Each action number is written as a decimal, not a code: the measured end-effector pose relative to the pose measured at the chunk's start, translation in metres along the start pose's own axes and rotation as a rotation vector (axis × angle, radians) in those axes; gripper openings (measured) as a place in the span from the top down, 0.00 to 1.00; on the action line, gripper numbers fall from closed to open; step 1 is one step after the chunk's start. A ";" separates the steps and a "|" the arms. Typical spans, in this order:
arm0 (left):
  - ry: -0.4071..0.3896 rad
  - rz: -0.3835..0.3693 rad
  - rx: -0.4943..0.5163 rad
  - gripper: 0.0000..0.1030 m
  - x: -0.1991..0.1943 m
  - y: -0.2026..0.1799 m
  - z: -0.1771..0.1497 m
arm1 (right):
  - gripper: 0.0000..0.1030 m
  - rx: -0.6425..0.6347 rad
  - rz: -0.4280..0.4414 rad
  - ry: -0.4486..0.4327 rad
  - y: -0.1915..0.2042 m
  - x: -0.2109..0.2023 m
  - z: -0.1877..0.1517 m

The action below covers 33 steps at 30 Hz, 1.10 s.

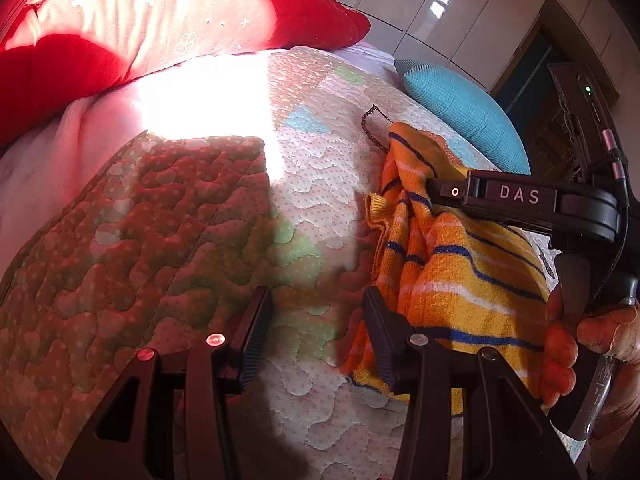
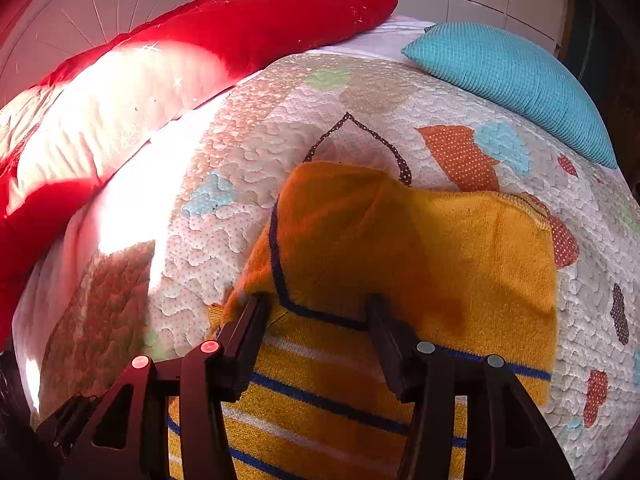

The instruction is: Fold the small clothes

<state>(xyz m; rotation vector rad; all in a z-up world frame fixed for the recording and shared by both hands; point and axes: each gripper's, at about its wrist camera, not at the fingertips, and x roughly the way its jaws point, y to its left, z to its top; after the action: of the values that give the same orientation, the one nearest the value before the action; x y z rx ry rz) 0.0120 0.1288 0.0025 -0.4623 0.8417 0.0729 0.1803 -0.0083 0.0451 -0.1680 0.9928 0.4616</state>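
Note:
A small orange-yellow knitted garment (image 2: 420,248) with blue and white stripes lies on the patchwork quilt (image 2: 248,152). Its upper part is folded over, plain side up. My right gripper (image 2: 318,312) hovers over the fold line, open, with the cloth lying below the gap and neither pad pressing it. In the left wrist view the same garment (image 1: 440,272) lies bunched at the right. My left gripper (image 1: 318,312) stands open over bare quilt, its right finger at the garment's left edge. The right tool's black body (image 1: 520,196) reaches over the garment, held by a hand (image 1: 568,344).
A red pillow (image 2: 240,28) lies along the far left of the bed and a teal cushion (image 2: 520,80) at the far right. White cabinet doors (image 1: 460,8) stand behind. A glaring sun patch (image 1: 208,92) falls across the quilt (image 1: 160,240).

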 end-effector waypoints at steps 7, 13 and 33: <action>0.000 0.014 0.012 0.55 0.001 -0.001 0.000 | 0.42 0.015 -0.006 -0.009 -0.004 0.008 0.003; -0.001 0.010 0.008 0.54 0.002 -0.001 0.001 | 0.40 0.027 0.017 -0.052 -0.004 -0.008 0.000; -0.068 -0.082 -0.038 0.39 -0.015 0.005 0.004 | 0.34 0.059 0.076 -0.190 -0.048 -0.135 -0.168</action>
<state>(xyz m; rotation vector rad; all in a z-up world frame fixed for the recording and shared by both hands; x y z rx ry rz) 0.0031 0.1367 0.0142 -0.5271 0.7554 0.0292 0.0110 -0.1487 0.0636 -0.0324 0.8273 0.5071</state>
